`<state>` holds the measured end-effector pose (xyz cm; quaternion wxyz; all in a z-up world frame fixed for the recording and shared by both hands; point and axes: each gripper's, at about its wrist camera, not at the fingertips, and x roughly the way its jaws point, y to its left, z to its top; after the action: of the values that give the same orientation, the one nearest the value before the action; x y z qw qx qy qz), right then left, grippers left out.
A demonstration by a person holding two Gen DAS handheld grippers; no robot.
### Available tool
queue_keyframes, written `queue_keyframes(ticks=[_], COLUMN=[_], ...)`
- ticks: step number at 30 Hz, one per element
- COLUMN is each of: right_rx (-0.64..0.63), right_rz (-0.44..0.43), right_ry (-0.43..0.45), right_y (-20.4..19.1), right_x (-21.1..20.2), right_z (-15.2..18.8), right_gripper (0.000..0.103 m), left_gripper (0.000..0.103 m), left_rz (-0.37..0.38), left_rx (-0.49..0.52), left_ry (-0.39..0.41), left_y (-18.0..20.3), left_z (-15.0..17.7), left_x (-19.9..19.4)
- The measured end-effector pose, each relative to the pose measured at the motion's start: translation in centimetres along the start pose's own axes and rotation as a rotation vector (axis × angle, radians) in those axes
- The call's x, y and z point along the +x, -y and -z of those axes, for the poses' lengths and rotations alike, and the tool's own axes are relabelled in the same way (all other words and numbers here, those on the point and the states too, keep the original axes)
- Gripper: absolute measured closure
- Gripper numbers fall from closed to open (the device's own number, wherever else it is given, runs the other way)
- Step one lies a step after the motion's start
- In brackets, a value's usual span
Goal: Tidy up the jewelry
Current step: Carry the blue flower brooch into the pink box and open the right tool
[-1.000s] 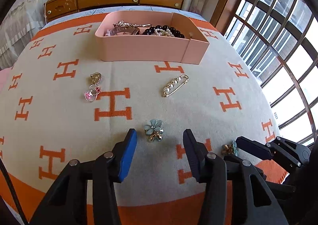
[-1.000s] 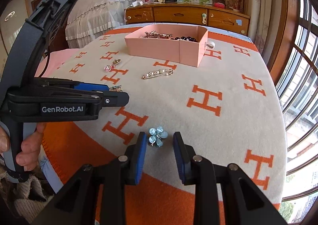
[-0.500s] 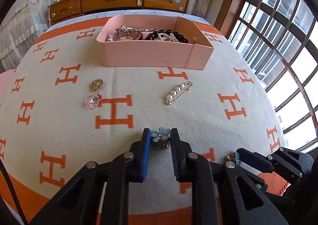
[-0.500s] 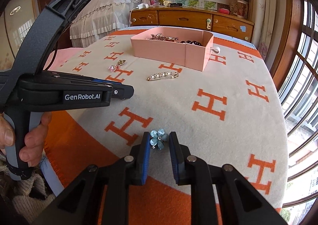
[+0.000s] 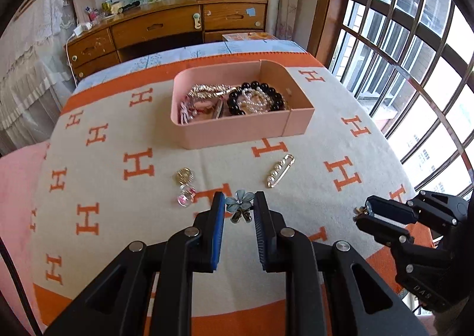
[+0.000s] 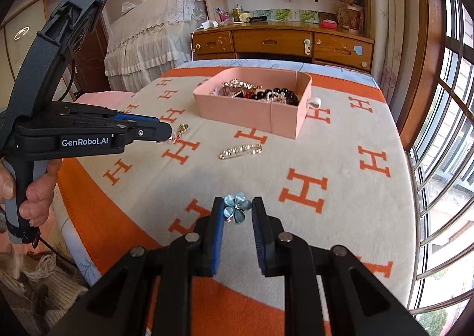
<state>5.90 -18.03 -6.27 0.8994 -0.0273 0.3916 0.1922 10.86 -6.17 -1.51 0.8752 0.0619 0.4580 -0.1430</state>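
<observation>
My left gripper is shut on a blue flower earring and holds it above the blanket. My right gripper is shut on a matching blue flower earring, also lifted off the blanket. The pink jewelry box stands further back, with black beads, pearls and gold pieces inside. In front of it lie a pearl pin and a gold and pink earring. In the right wrist view the left gripper hangs at the left, the box beyond it.
An H-patterned orange and cream blanket covers the bed. A wooden dresser stands behind it, and a barred window runs along the right. The right gripper shows at the left wrist view's right edge. A hand grips the left handle.
Both grippers closed on the blue flower earrings, which lay on the blanket between open jaws. Both then rose, lifting the earrings, and the box now shows more from above.
</observation>
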Motion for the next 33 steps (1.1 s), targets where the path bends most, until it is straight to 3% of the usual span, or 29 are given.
queue_keyframes(ticks=[10, 15, 23, 33], right_rx=[0.051, 0.131, 0.292, 0.392], right_rz=[-0.019, -0.053, -0.181, -0.247], right_ry=[0.115, 0.155, 0.033, -0.096], right_y=[2.1, 3.4, 5.5, 5.6], right_x=[-1.7, -0.7, 6.3, 12.6], right_z=[-9.2, -13.3, -14.8, -13.6], right_gripper=[0.084, 0.084, 0.084, 0.084], left_gripper=[0.085, 0.085, 0.085, 0.085], left_rz=[-0.031, 0.058, 0.150, 0.157], left_rx=[0.093, 0.056, -0.024, -0.075], left_ry=[0.102, 0.134, 0.046, -0.051], left_y=[-1.9, -2.8, -4.7, -6.9], left_z=[-7.2, -10.1, -11.4, -10.9], left_x=[-3.4, -2.4, 3.9, 9.6])
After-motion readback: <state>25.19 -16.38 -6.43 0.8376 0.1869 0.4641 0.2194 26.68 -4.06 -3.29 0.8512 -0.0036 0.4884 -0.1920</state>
